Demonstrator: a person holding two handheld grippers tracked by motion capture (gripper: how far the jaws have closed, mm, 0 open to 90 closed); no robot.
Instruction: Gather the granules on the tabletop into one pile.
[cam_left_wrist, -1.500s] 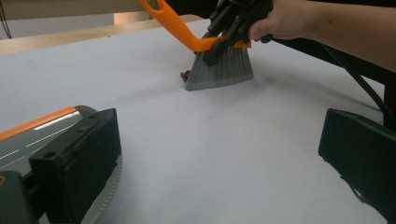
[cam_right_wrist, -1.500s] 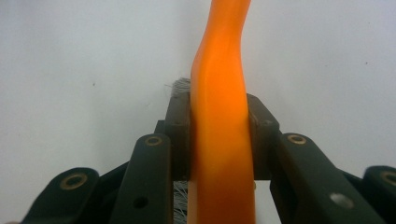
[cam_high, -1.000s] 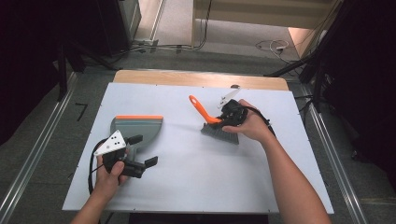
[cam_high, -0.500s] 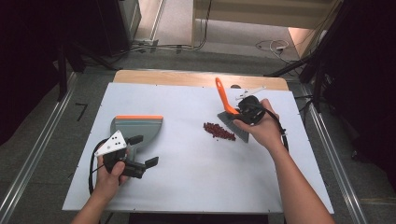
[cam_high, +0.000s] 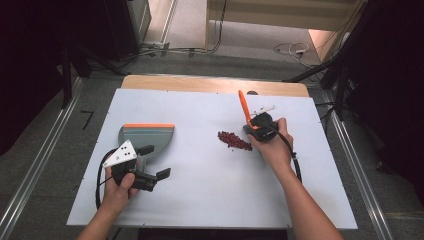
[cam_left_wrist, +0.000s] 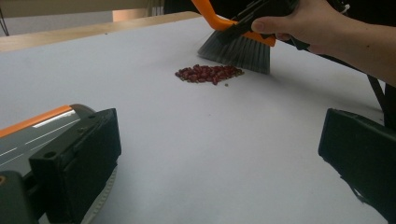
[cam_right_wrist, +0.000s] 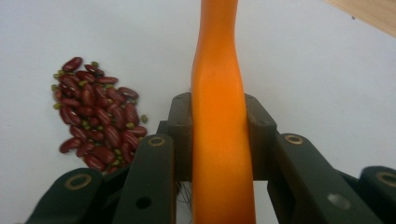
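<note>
The brush (cam_high: 248, 120) bristles hide under the right hand (cam_high: 270, 142); the dustpan (cam_left_wrist: 39, 128) runs off the left edge.

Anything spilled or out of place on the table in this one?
Yes: a loose pile of red beans, with a few small green ones mixed in, lies bare on the white table. The brush in the right claw stands just beside it; the dustpan sits well apart.

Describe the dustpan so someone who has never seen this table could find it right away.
Start at the white table and look to its left half, just beyond the left gripper. The dustpan lies flat there, well apart from the red beans and the brush. It is the wide grey scoop with an orange strip along its far edge.
</note>
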